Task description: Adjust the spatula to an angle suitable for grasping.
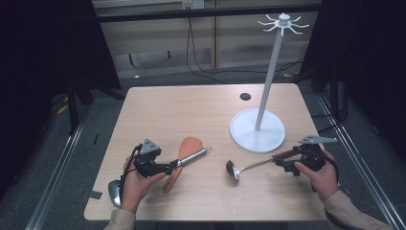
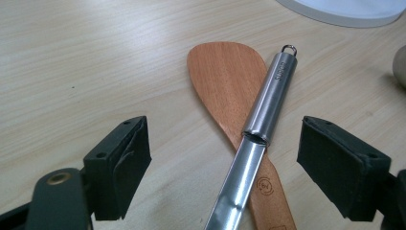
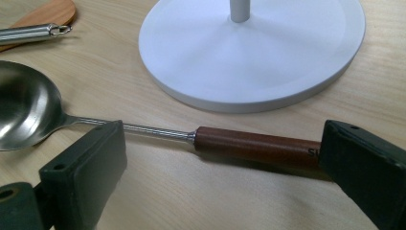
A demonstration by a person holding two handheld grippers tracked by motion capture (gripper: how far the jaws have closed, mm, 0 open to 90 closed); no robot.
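A wooden spatula lies on the table with a steel utensil handle crossed over it. My left gripper is open, its jaws standing wide on either side of that steel handle without touching it. A ladle with a steel bowl and a brown handle lies to the right. My right gripper is open over the ladle's handle, which runs across the gap from jaw to jaw; its far end is hidden behind one jaw.
A white hook stand rises from a round white base just beyond the ladle. A grey rounded metal piece sits by the left wrist near the table's front edge. A dark hole marks the far tabletop.
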